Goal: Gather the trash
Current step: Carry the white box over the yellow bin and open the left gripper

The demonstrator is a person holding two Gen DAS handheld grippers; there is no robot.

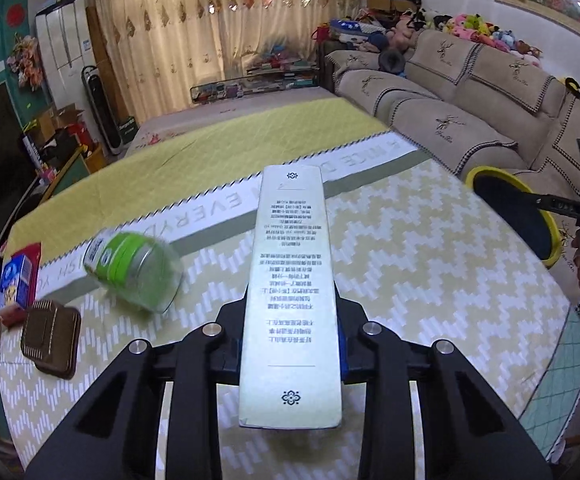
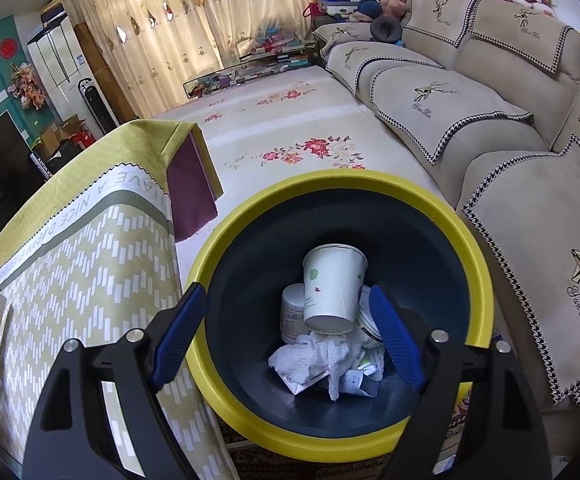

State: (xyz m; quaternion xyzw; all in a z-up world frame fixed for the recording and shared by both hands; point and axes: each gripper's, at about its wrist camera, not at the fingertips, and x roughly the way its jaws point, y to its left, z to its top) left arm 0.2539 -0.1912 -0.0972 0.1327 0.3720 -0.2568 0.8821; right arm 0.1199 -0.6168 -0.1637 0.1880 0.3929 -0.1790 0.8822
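**Pale carton clamped in the left claw, bin waiting under the right**

Where the left claw [image 1: 290,344] narrows, its black jaws press both long sides of a tall, flat-faced cardboard box [image 1: 290,280], pale cream and matte, printed with dark text and a small flower mark at each end. Beneath it lies the surface [image 1: 429,280], covered in a smooth cloth of yellow-and-white zigzag dashes with a grey lettered band. To the left a clear round plastic jar [image 1: 134,270] with a green label lies on its side, blurred; nearer the edge sit a square brown ribbed tray [image 1: 50,336] and a small blue-and-red carton [image 1: 18,280].

The right claw [image 2: 286,340] stands wide and holds nothing, its ridged blue pads over a round bin [image 2: 477,280], dark inside with a thick glossy yellow rim. Inside lie a white paper cup [image 2: 333,284] tilted on its side, crumpled white tissue [image 2: 321,360] and a white cylindrical tub [image 2: 291,312]. Beyond stretches a beige fabric sofa [image 2: 489,120].
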